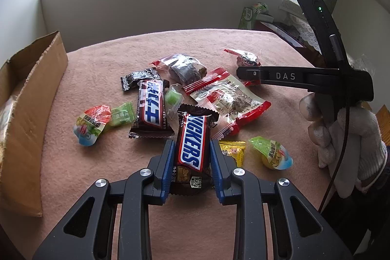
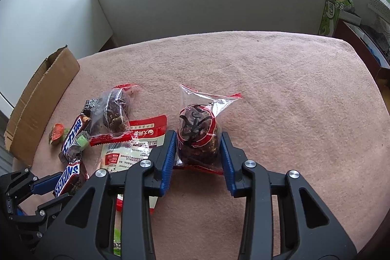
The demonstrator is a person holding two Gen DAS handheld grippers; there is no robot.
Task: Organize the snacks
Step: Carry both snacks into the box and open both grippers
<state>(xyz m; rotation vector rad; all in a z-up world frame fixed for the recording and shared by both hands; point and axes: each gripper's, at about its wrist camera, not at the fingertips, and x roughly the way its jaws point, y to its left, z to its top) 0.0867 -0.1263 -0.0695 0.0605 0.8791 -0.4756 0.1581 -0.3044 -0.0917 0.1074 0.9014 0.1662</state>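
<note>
My left gripper (image 1: 192, 150) is shut on a brown Snickers bar (image 1: 192, 140), its blue pads against both long sides; the bar lies at the near edge of a snack pile. The same bar (image 2: 67, 178) and left gripper (image 2: 52, 184) show at the lower left of the right wrist view. My right gripper (image 2: 198, 145) has its blue pads against both sides of a clear red-edged bag holding a dark round cake (image 2: 198, 133) on the pink cloth. In the left wrist view the right gripper (image 1: 243, 72) reaches in from the right over that bag (image 1: 246, 59).
An open cardboard box (image 1: 29, 99) stands at the left edge of the pink-covered table (image 1: 121, 187). The pile holds a second Snickers bar (image 1: 152, 104), a red-white pouch (image 1: 234, 101), another dark cake bag (image 1: 185, 68) and several small candies (image 1: 273, 152). A gloved hand (image 1: 346, 138) is at right.
</note>
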